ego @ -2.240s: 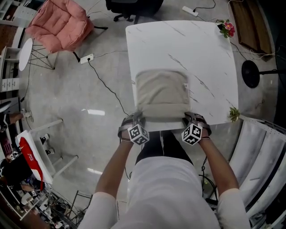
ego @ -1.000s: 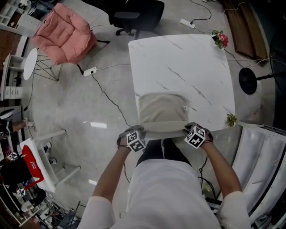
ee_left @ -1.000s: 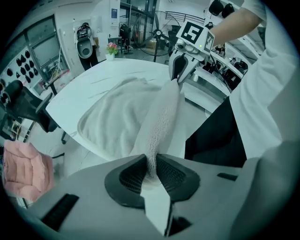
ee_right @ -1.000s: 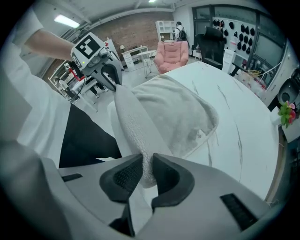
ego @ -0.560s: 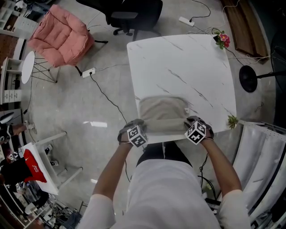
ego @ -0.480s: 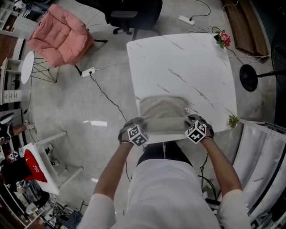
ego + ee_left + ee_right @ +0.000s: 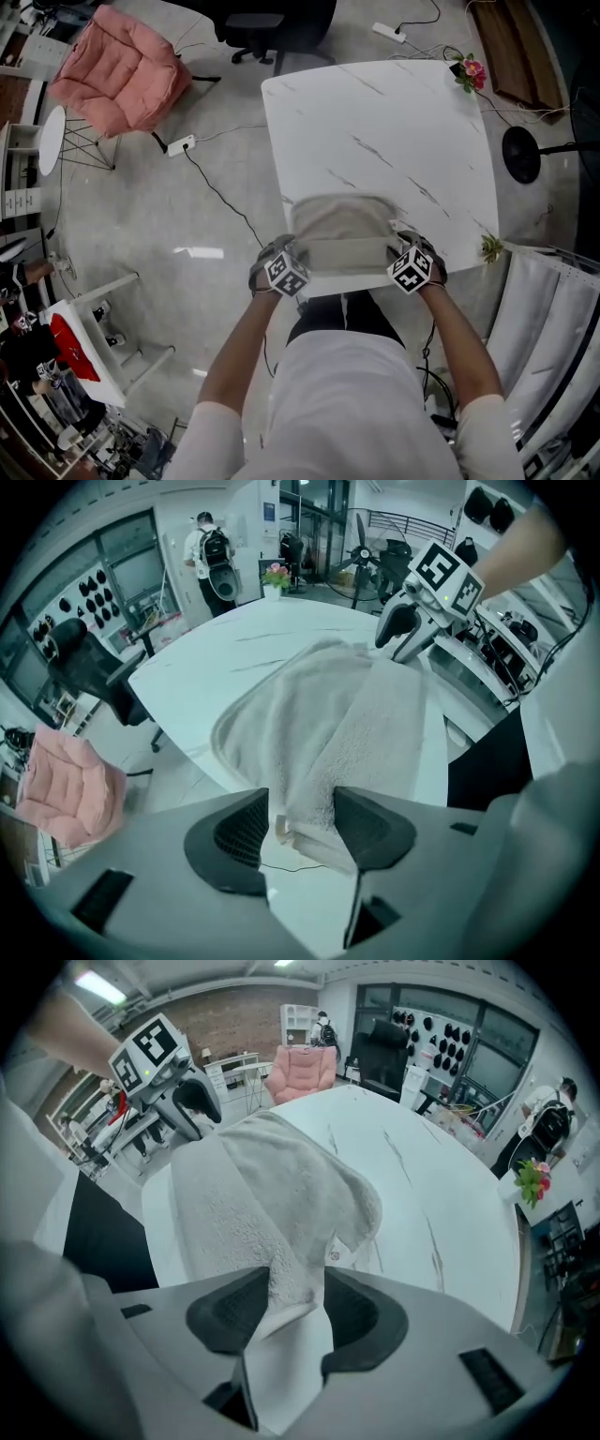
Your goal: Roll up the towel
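A beige towel (image 7: 342,217) lies on the white marble table (image 7: 375,103) by its near edge, and its near end is turned over into a thick roll (image 7: 347,253). My left gripper (image 7: 292,259) is at the roll's left end and my right gripper (image 7: 401,255) at its right end. In the left gripper view the towel (image 7: 319,714) runs between the jaws of the left gripper (image 7: 300,822), with a gap at one pad. In the right gripper view the towel (image 7: 272,1185) hangs loosely between the jaws of the right gripper (image 7: 295,1312). Both pairs of jaws have just been opening.
A flower pot (image 7: 473,67) stands at the table's far right corner and a small plant (image 7: 489,247) at its near right edge. On the floor are a pink chair (image 7: 117,61), a black office chair (image 7: 272,14), a power strip with cable (image 7: 183,145) and a black round base (image 7: 523,155).
Both grippers have moved away from the person across the table, carrying the towel's near end over. The rolled band is thicker and less flat towel shows beyond it.
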The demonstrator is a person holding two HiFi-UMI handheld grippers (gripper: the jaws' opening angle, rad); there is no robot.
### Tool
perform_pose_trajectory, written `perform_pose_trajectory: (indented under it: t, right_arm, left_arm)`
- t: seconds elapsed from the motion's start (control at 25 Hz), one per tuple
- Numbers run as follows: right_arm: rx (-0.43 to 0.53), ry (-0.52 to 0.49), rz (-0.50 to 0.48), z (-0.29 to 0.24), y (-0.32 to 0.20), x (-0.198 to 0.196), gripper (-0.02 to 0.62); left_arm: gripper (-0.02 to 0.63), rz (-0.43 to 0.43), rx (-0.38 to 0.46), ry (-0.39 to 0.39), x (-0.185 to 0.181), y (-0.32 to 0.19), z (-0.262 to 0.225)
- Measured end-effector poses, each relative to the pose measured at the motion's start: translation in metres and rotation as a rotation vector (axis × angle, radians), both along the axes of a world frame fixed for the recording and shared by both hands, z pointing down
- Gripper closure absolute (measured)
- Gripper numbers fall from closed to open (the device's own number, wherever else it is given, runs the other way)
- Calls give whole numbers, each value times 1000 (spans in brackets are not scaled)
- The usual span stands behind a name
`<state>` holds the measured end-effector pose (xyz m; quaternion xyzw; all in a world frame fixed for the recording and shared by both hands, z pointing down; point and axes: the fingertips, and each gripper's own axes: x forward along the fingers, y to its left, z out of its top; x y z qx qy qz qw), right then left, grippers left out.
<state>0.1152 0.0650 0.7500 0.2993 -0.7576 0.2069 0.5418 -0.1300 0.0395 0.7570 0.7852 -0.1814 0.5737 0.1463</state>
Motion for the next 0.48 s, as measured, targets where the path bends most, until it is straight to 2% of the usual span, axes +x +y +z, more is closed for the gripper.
perform_pose_trajectory:
  t: [0.32, 0.48]
  right_arm:
    - [62, -31, -10, -27, 2, 4, 393]
    - [112, -94, -23, -49, 5, -3, 393]
  left_arm:
    - [385, -23, 99, 13, -6, -4, -35]
    - [391, -39, 131, 33, -13, 4, -51]
